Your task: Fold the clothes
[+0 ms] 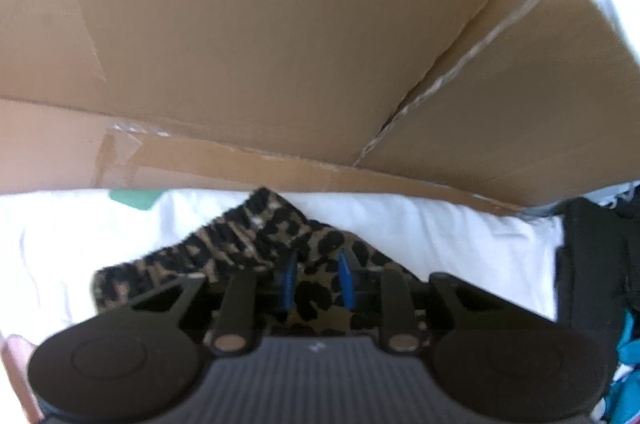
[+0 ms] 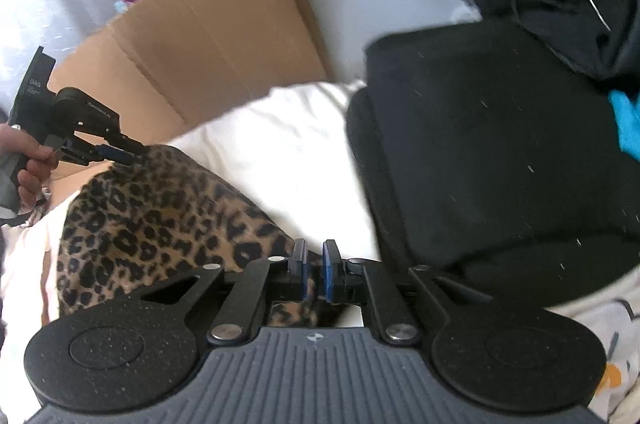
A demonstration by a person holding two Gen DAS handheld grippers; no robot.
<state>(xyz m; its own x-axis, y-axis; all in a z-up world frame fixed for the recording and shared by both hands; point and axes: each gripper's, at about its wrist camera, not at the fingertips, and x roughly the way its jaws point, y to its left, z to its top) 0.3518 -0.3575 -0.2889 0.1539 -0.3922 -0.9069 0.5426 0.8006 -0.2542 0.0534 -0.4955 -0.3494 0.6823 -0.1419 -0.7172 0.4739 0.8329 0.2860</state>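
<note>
Lying limp across the white bedding (image 2: 288,143), the soft, light leopard-print fabric garment (image 2: 160,216) looks drapey and best held at its hem corners, where the left gripper (image 1: 318,278) and right gripper (image 2: 315,274) each pinch an edge.

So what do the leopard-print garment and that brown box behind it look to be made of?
The leopard-print garment looks like a soft, matte knit or fleece: it drapes and bunches, with a ribbed edge, though blur leaves the weave open. The brown box looks like plain corrugated cardboard: dull tan faces, creased flaps, torn tape along a seam.
</note>
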